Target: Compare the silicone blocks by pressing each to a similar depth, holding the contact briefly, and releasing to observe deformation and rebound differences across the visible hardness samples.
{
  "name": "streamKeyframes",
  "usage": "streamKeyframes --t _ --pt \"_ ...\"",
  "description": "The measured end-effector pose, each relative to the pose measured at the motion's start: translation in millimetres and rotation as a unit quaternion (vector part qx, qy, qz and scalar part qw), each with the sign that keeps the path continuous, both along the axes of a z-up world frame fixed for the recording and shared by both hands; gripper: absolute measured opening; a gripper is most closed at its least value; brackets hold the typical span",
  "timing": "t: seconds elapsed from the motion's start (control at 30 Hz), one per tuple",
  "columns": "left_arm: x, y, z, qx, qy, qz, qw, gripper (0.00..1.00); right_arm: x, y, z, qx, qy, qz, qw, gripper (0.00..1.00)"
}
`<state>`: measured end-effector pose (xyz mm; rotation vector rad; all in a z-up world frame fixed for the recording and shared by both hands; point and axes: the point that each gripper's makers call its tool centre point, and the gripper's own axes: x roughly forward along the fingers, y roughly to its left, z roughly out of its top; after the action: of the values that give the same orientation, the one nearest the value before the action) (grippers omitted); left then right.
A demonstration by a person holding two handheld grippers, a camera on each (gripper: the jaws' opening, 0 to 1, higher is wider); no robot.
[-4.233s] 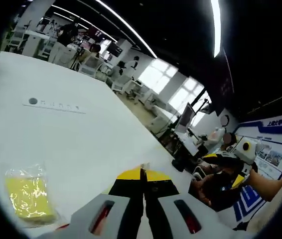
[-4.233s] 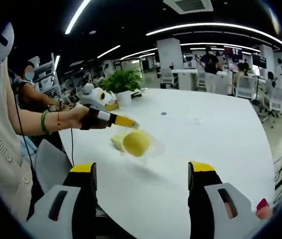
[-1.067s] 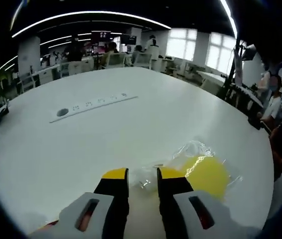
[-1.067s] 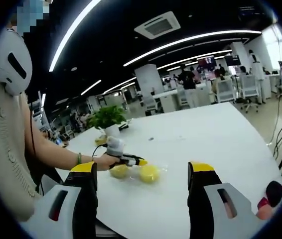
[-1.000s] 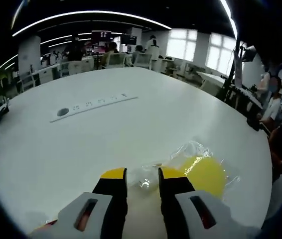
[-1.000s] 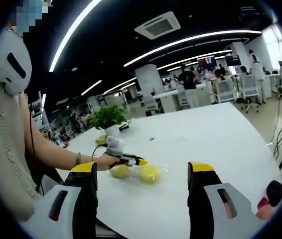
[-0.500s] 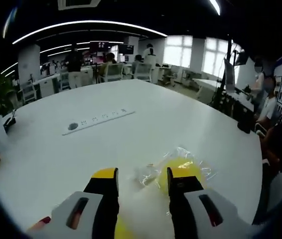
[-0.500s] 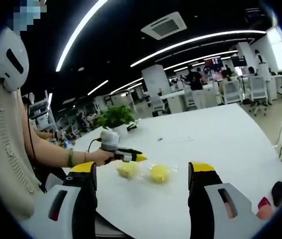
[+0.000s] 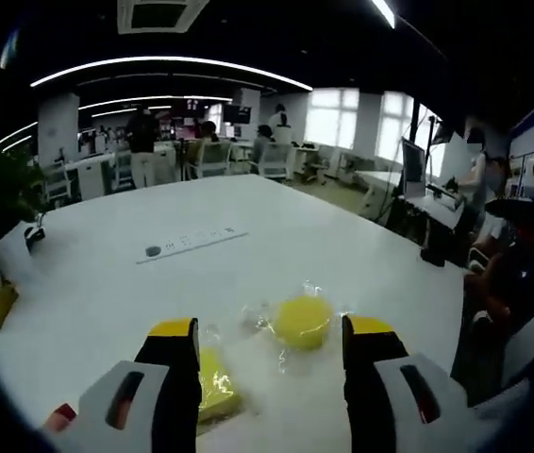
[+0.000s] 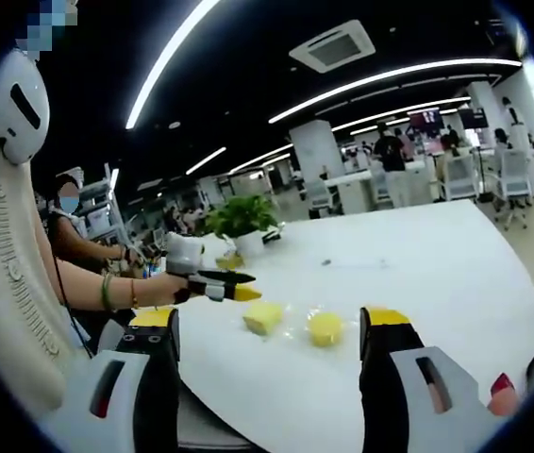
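On the white table, a round yellow silicone block and a square one are lying bagged, near each other. I'm holding my left gripper spread above them, touching neither. My right gripper is hanging wide open, well back.

the white desk carries two bagged yellow silicone blocks, a power strip and a potted plant.

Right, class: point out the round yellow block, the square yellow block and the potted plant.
round yellow block (image 9: 303, 320), left gripper view, its flat top.
square yellow block (image 10: 263, 317), right gripper view, its top face.
potted plant (image 10: 241, 216), right gripper view, its leaves.
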<state>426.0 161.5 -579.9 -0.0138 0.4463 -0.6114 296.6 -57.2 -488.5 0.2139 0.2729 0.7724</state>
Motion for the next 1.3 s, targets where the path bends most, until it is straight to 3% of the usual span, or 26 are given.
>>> streamKeyframes --t 0.1,0.23,0.6,0.73,0.87,1.0,1.3 --pt "-16.4 10 8.6 0.003 -0.005 0.006 1.0 0.62 -1 3 0.6 0.003 -0.003 0.006 1.0 0.73" --pt "-33.8 25 23.7 -0.02 -0.011 0.027 0.9994 0.63 -4 15 0.6 -0.001 -0.005 0.015 0.9999 0.73" --pt "-88.4 82 54.2 -0.042 -0.029 0.079 0.9956 0.64 -13 46 -3.3 0.001 -0.006 0.027 0.9996 0.73" --pt "-106.4 100 55.4 -0.048 -0.029 0.104 0.9929 0.63 -15 54 -4.1 0.005 -0.008 0.022 0.9997 0.75" --pt "-126.0 117 45.8 -0.028 -0.022 0.124 0.9917 0.63 -18 60 -6.2 0.005 -0.004 0.019 0.9998 0.76" --pt "-140.7 132 37.9 -0.042 -0.007 0.14 0.9893 0.63 -17 61 -6.0 0.004 -0.006 0.01 0.9999 0.79" --pt "-146.8 147 43.8 -0.055 -0.005 0.147 0.9877 0.61 -17 59 -2.9 0.001 -0.012 -0.004 0.9999 0.8"
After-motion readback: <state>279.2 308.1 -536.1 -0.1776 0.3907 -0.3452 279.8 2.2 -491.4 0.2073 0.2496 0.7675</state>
